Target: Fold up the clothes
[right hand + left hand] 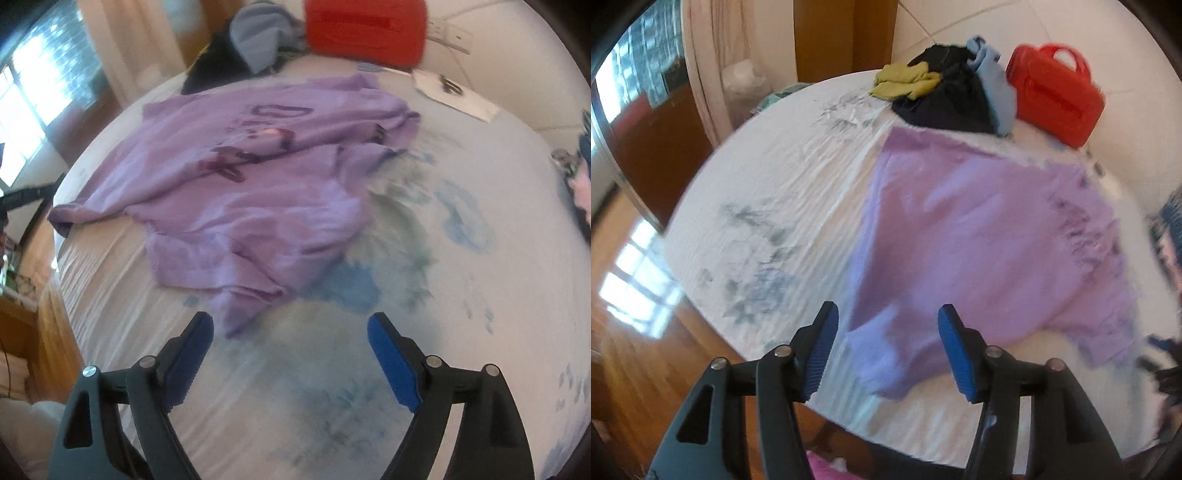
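Note:
A lilac T-shirt (979,236) lies spread and rumpled on the bed, with a dark print on its front; it also shows in the right wrist view (258,177). My left gripper (886,325) is open and empty, hovering above the shirt's near corner by the bed edge. My right gripper (291,332) is open and empty, above the bedsheet just short of the shirt's near sleeve (251,295). Both views are motion-blurred.
A white floral bedsheet (768,206) covers the bed. A pile of dark, yellow-green and light blue clothes (945,92) and a red bag (1056,92) sit at the far end. White papers (454,96) lie far right. Wooden floor (631,332) lies beyond the bed edge.

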Demonstrator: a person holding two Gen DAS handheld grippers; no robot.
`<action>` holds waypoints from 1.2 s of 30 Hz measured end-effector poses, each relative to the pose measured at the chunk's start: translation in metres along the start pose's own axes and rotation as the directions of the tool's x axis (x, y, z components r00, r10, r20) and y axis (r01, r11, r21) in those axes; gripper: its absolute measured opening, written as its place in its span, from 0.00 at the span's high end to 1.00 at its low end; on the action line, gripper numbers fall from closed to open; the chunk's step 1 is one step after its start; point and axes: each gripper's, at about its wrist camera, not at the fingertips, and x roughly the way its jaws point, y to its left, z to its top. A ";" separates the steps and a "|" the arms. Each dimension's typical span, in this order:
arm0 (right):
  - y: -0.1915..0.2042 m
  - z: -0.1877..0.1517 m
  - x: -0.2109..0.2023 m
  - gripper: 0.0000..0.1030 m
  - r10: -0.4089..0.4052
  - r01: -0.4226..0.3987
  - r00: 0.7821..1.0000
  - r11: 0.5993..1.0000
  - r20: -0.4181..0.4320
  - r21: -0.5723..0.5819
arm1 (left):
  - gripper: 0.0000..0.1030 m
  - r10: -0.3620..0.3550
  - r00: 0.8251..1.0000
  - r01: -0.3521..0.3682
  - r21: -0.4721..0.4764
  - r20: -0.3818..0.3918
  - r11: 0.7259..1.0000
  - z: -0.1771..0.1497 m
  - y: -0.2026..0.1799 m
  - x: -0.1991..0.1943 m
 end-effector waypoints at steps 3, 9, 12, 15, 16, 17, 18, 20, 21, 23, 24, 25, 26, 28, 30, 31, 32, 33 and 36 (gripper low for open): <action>0.004 0.007 0.006 0.18 0.022 -0.022 1.000 1.000 0.004 -0.002 | 0.46 -0.024 1.000 0.024 -0.008 0.002 1.000 0.005 0.001 -0.001; 0.015 0.022 0.040 0.63 0.043 -0.044 0.998 0.999 -0.048 -0.022 | 0.46 0.084 0.989 -0.078 0.053 -0.122 0.996 -0.002 -0.002 0.052; 0.023 0.025 0.038 0.85 0.042 -0.046 0.997 0.998 -0.063 -0.053 | 0.46 0.105 0.983 -0.097 0.056 -0.153 0.994 -0.009 -0.004 0.069; 0.029 0.017 0.016 0.88 0.025 -0.030 0.999 0.994 -0.044 -0.106 | 0.46 0.128 0.979 -0.117 0.074 -0.161 0.990 -0.015 -0.006 0.075; 0.029 0.011 0.002 0.89 0.020 -0.024 0.999 0.993 -0.031 -0.118 | 0.46 0.133 0.978 -0.122 0.079 -0.162 0.989 -0.016 -0.005 0.075; 0.028 0.004 -0.016 0.89 0.013 -0.016 1.000 0.992 -0.017 -0.127 | 0.46 0.137 0.977 -0.125 0.082 -0.163 0.989 -0.017 -0.005 0.075; 0.026 -0.003 -0.027 0.89 0.008 -0.010 1.000 0.992 -0.015 -0.127 | 0.46 0.139 0.977 -0.127 0.083 -0.164 0.988 -0.018 -0.005 0.075; 0.018 -0.014 -0.033 0.89 -0.001 -0.003 0.999 0.995 -0.040 -0.105 | 0.46 0.144 0.975 -0.131 0.086 -0.167 0.988 -0.020 -0.004 0.074; 0.013 -0.020 -0.036 0.89 -0.005 0.000 0.999 0.996 -0.053 -0.094 | 0.46 0.146 0.975 -0.133 0.088 -0.169 0.987 -0.021 -0.004 0.074; 0.005 -0.031 -0.043 0.88 -0.013 0.007 0.997 0.997 -0.078 -0.072 | 0.46 0.148 0.975 -0.135 0.087 -0.166 0.987 -0.021 -0.004 0.072; 0.001 -0.036 -0.046 0.82 -0.016 0.011 0.996 0.998 -0.090 -0.061 | 0.46 0.147 0.975 -0.135 0.086 -0.164 0.987 -0.021 -0.003 0.071; -0.003 -0.042 -0.049 0.78 -0.020 0.015 0.994 0.999 -0.103 -0.050 | 0.46 0.147 0.976 -0.135 0.085 -0.162 0.987 -0.021 -0.003 0.069; -0.007 -0.047 -0.052 0.78 -0.023 0.019 0.993 0.999 -0.116 -0.039 | 0.46 0.147 0.976 -0.135 0.083 -0.160 0.987 -0.021 -0.002 0.068; -0.016 -0.056 -0.059 0.71 -0.024 0.023 0.992 1.000 -0.127 -0.010 | 0.46 0.147 0.977 -0.136 0.081 -0.155 0.987 -0.021 -0.002 0.066; -0.027 -0.055 -0.067 0.62 -0.005 0.009 0.997 0.998 -0.074 0.057 | 0.46 0.147 0.978 -0.136 0.079 -0.151 0.988 -0.021 -0.001 0.063; -0.033 -0.051 -0.069 0.62 -0.002 0.006 0.999 0.996 -0.047 0.087 | 0.45 0.147 0.978 -0.136 0.078 -0.149 0.988 -0.021 -0.001 0.062; -0.039 -0.045 -0.069 0.62 0.000 0.003 1.000 0.993 -0.019 0.119 | 0.45 0.147 0.978 -0.137 0.076 -0.147 0.988 -0.021 0.000 0.061; -0.045 -0.037 -0.066 0.62 0.001 -0.002 1.000 0.988 0.006 0.155 | 0.46 0.147 0.979 -0.137 0.075 -0.144 0.988 -0.021 0.000 0.059; -0.068 -0.015 -0.047 0.62 0.028 -0.038 0.999 0.964 0.040 0.262 | 0.46 0.146 0.980 -0.138 0.072 -0.138 0.988 -0.021 0.001 0.055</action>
